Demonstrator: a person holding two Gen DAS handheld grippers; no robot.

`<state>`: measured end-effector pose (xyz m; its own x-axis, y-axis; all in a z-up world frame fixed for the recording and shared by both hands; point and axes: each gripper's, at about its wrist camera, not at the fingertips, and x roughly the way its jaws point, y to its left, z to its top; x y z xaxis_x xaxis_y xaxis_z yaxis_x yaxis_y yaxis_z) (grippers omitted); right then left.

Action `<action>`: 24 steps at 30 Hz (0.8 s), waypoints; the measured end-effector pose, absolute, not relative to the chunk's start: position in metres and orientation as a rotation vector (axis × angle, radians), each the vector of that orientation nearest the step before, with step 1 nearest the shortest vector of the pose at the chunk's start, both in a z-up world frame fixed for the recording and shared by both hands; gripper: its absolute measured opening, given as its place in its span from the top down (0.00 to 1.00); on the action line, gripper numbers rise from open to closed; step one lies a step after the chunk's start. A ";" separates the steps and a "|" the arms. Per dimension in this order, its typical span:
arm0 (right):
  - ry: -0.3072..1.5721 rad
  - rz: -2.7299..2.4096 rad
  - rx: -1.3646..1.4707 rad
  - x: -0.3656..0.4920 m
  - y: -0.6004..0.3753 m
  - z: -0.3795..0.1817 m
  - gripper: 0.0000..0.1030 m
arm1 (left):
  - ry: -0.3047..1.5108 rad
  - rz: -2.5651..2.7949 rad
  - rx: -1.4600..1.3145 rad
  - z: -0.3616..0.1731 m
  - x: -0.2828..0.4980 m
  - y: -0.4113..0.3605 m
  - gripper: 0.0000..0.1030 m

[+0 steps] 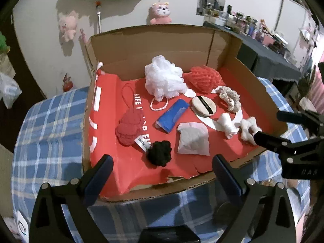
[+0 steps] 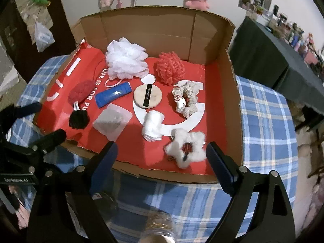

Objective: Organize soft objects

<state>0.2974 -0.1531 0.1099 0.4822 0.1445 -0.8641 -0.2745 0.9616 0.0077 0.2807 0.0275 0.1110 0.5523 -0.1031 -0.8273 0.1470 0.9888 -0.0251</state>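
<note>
Presently: left gripper (image 1: 162, 174), jaws spread wide and holding nothing, poised above the near cardboard edge of the box (image 1: 154, 46) and tilted down toward its contents. Just beyond its fingertips lies a black pom-pom (image 1: 159, 155), joined by a white tag to a dark red pom-pom (image 1: 129, 128); neither touches the fingers. Right gripper (image 2: 162, 158), likewise parted and empty, tilted down over the near right part of the box; a white furry star-shaped scrunchie (image 2: 186, 148) lies between and just past its fingertips, apart from both. Behind that, a rolled white cloth (image 2: 152, 127) and a translucent pouch (image 2: 112, 121). Mid-box: a blue tube (image 2: 113, 96), a round beige powder puff with black strap (image 2: 147, 97), a cream ruffled scrunchie with a small white charm (image 2: 187, 99). At the rear wall: a white mesh bath pouf (image 2: 125, 59) and a coral-red mesh pouf (image 2: 171, 68), near each other. All items rest on a red printed bag (image 1: 105, 109) lining the box floor. The box stands on a blue plaid cloth (image 2: 263, 109). A pink plush toy (image 1: 160, 13) sits behind the box.
</note>
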 end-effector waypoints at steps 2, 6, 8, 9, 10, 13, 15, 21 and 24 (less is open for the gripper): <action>1.045 0.256 -0.110 0.298 -0.153 0.108 0.13 | 0.980 -0.121 0.048 0.108 0.282 0.027 0.03; 1.059 0.257 -0.090 0.299 -0.150 0.101 0.13 | 0.991 -0.092 0.047 0.102 0.284 0.026 0.03; 1.067 0.258 -0.087 0.299 -0.148 0.096 0.13 | 0.997 -0.087 0.039 0.099 0.285 0.026 0.03; 1.071 0.257 -0.085 0.299 -0.148 0.095 0.13 | 1.003 -0.081 0.038 0.097 0.286 0.026 0.03; 1.074 0.254 -0.082 0.299 -0.148 0.092 0.13 | 1.009 -0.076 0.037 0.095 0.287 0.027 0.03; 1.082 0.250 -0.074 0.301 -0.150 0.088 0.13 | 1.017 -0.068 0.028 0.091 0.288 0.028 0.03; 1.090 0.246 -0.071 0.302 -0.151 0.085 0.13 | 1.020 -0.066 0.016 0.091 0.289 0.029 0.03; 1.093 0.234 -0.085 0.304 -0.152 0.079 0.13 | 1.027 -0.068 0.012 0.087 0.291 0.027 0.03; 1.103 0.232 -0.077 0.305 -0.153 0.074 0.13 | 1.034 -0.071 0.012 0.084 0.293 0.027 0.03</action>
<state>0.3055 -0.1534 0.0736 0.4291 0.1476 -0.8911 -0.2236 0.9732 0.0536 0.2932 0.0267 0.0844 0.5092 -0.0531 -0.8590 0.0646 0.9976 -0.0234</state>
